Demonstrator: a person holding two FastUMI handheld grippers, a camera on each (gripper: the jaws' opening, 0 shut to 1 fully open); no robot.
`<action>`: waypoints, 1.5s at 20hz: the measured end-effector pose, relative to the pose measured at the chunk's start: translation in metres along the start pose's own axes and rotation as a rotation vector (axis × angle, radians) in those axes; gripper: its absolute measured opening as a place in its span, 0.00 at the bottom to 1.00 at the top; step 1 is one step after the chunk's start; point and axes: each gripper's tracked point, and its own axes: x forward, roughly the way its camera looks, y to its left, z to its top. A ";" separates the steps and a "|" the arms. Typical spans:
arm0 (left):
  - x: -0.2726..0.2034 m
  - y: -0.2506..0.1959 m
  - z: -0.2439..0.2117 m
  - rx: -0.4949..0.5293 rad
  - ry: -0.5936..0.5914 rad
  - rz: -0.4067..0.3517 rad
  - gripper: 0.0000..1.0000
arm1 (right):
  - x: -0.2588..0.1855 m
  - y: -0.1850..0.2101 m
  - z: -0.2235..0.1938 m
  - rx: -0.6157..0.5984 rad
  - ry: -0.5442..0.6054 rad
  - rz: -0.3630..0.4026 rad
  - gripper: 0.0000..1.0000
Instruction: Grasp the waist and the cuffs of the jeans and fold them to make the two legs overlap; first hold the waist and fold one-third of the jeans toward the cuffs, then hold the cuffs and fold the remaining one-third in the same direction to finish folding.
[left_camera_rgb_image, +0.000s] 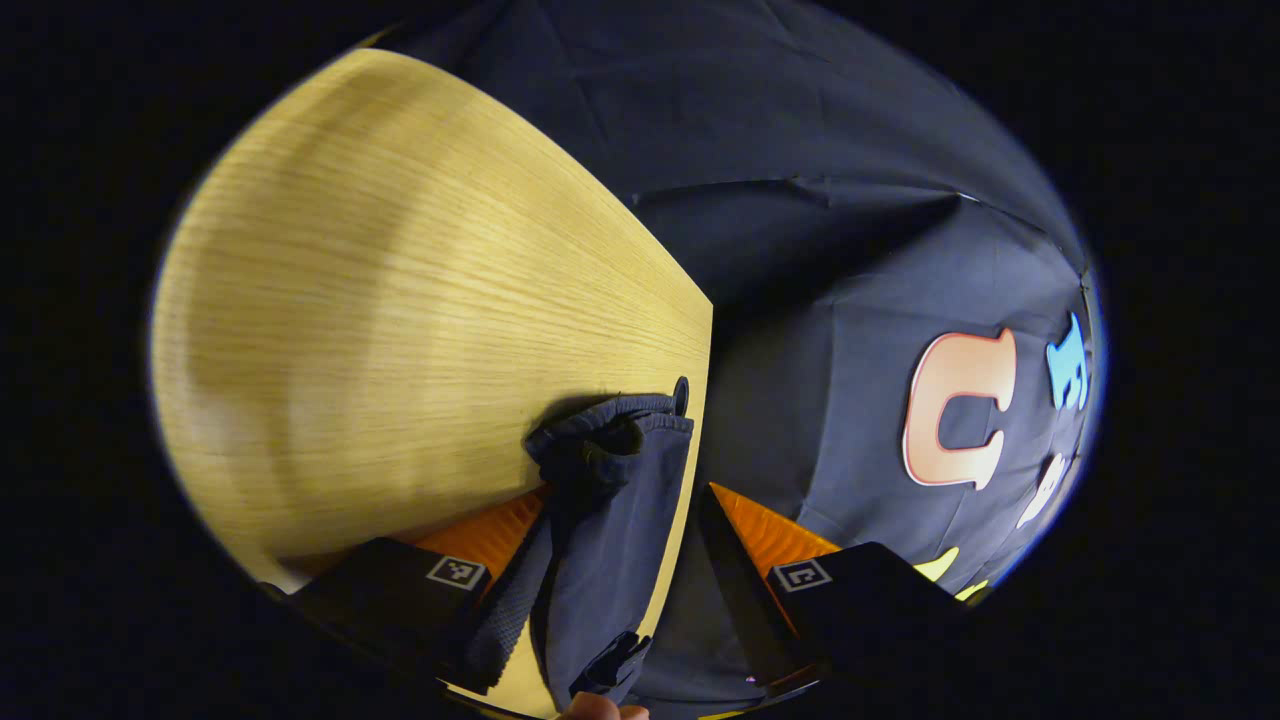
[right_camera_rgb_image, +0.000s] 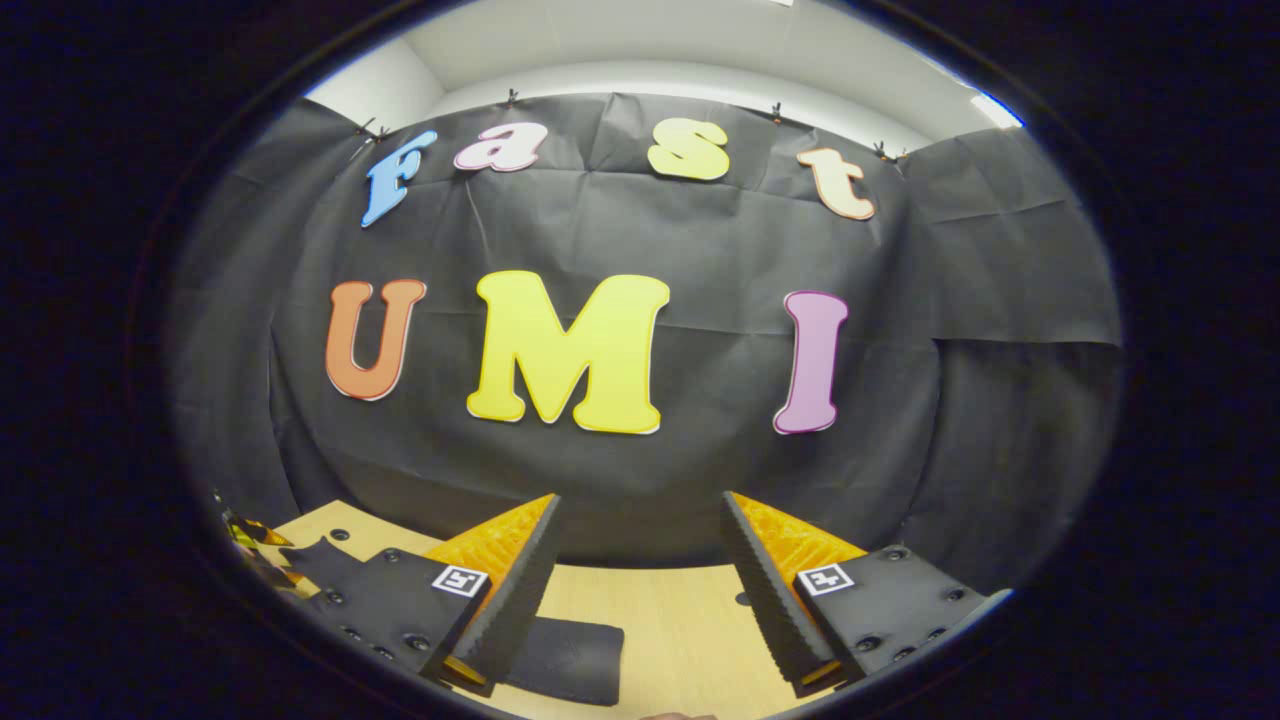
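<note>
Denim jeans (left_camera_rgb_image: 610, 500), dark and rumpled, lie on grained wood table (left_camera_rgb_image: 400, 300) between both grippers' spread jaws.

Matt dark cloth jeans (left_camera_rgb_image: 610, 500) on smooth wood-grain table (left_camera_rgb_image: 400, 300).

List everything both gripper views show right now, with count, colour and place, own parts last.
jeans: one, dark blue, bunched at the table's edge, lying between the left gripper's open jaws; a dark fold lies on the table beneath the right gripper.
table: one, light wood, under the jeans.
booth wall: black cloth, behind the table.
fingertip: one, bottom edge of the left gripper view.
left gripper: one, jaws apart.
right gripper: one, jaws apart, holding nothing.
</note>
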 end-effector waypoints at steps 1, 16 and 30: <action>0.002 0.000 -0.001 -0.009 0.008 0.002 0.87 | 0.000 -0.003 0.000 -0.001 0.003 -0.003 0.94; 0.013 -0.002 -0.012 0.294 -0.024 0.130 0.04 | -0.006 -0.036 -0.006 -0.016 0.036 -0.021 0.94; -0.015 -0.139 -0.159 0.982 -0.054 -0.110 0.03 | -0.010 -0.052 -0.020 0.013 0.079 0.013 0.95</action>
